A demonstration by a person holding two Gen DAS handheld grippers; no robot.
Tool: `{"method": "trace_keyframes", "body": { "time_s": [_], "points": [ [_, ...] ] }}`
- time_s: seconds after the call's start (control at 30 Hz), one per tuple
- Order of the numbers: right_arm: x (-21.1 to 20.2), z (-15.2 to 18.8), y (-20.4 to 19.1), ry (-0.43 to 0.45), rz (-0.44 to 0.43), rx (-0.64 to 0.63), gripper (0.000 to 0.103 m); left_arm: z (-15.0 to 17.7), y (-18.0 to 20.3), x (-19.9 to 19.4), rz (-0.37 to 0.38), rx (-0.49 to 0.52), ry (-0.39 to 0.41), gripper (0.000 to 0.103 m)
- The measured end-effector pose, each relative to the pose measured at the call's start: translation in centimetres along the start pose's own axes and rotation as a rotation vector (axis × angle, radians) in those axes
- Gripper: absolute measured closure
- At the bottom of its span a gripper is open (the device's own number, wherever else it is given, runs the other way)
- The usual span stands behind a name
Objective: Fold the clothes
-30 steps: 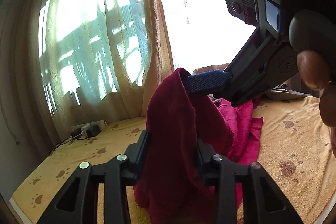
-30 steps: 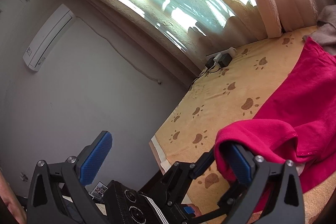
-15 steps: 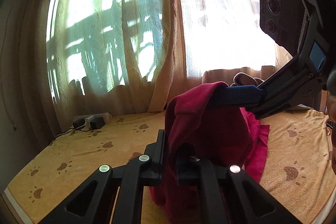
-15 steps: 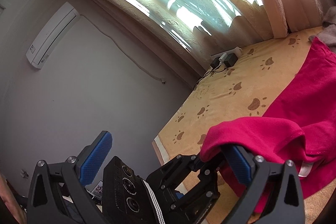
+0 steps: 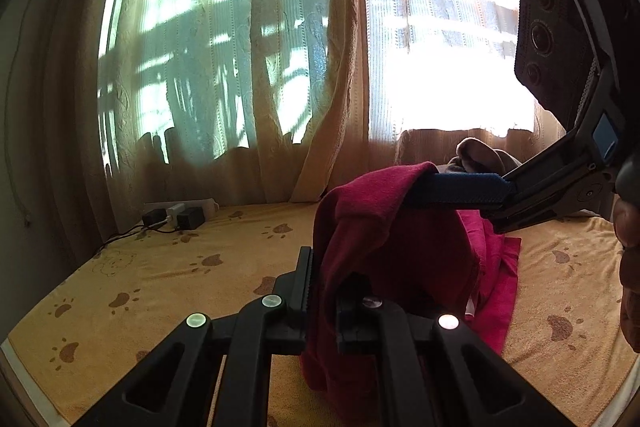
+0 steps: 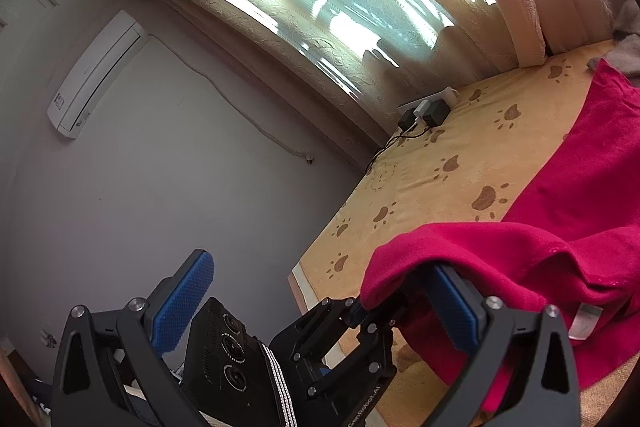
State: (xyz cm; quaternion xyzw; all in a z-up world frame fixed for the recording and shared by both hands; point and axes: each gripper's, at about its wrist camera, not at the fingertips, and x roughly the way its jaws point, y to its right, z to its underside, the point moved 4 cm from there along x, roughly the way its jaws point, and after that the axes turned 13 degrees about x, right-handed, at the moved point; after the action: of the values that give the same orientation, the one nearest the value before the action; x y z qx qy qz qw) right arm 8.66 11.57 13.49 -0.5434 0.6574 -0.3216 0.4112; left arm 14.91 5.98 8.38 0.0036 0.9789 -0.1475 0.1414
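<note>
Holding the red cloth up

My left gripper (image 5: 324, 291) pinched the red cloth (image 5: 384, 239); my right gripper (image 6: 320, 303) stayed wide open, cloth draped over one finger (image 6: 452, 303).

My left gripper (image 5: 324, 291) is matte black plastic, its linkage arms cut with long triangular windows and pinned by round silver screws that catch the light. A ribbed strip runs down the inner face of one finger. My right gripper (image 6: 316, 311) is built the same way, but its fingers (image 6: 182, 301) wear blue pads with a fine knurled texture. Seen from there, the left one's body carries a black block with three round lenses or buttons, I cannot tell which, a white dotted strap, and faint lettering along its lower edge.
</note>
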Motion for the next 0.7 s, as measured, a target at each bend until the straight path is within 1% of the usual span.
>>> {"method": "trace_keyframes", "body": {
  "time_s": [0.07, 0.2, 0.27, 0.3, 0.4, 0.47, 0.53, 0.63, 0.67, 0.7],
  "points": [
    [-0.1, 0.0, 0.3, 0.005, 0.005, 0.003, 0.000, 0.0, -0.1, -0.3, -0.015, 0.007, 0.003, 0.093],
    [-1.2, 0.3, 0.8, 0.038, 0.052, -0.030, 0.000, -0.4, -1.2, -0.9, -0.025, -0.002, 0.016, 0.094],
    [-2.8, 0.3, 1.5, 0.098, 0.087, -0.037, 0.000, -0.7, -2.3, -1.1, -0.042, -0.016, 0.021, 0.094],
    [-3.9, 0.3, 1.9, 0.148, 0.113, -0.046, 0.000, -0.8, -2.8, -1.2, -0.052, -0.023, 0.023, 0.094],
    [-8.2, 0.5, 3.7, 0.351, 0.296, -0.102, 0.000, -1.2, -4.4, -1.6, -0.093, -0.028, 0.033, 0.094],
    [-10.4, 0.8, 5.0, 0.464, 0.491, -0.168, 0.000, -1.2, -5.2, -1.7, -0.116, -0.024, 0.038, 0.094],
    [-11.6, 1.1, 6.1, 0.508, 0.674, -0.255, 0.000, -1.3, -5.9, -1.9, -0.135, -0.024, 0.042, 0.094],
    [-12.1, 1.5, 7.2, 0.525, 0.898, -0.415, 0.000, -1.5, -6.9, -2.4, -0.158, -0.038, 0.054, 0.094],
    [-12.2, 1.5, 7.5, 0.523, 0.946, -0.448, 0.000, -1.6, -7.3, -2.6, -0.167, -0.043, 0.060, 0.094],
    [-12.4, 1.3, 8.1, 0.516, 0.977, -0.466, 0.000, -1.8, -7.6, -2.8, -0.175, -0.047, 0.065, 0.094]
  ]
}}
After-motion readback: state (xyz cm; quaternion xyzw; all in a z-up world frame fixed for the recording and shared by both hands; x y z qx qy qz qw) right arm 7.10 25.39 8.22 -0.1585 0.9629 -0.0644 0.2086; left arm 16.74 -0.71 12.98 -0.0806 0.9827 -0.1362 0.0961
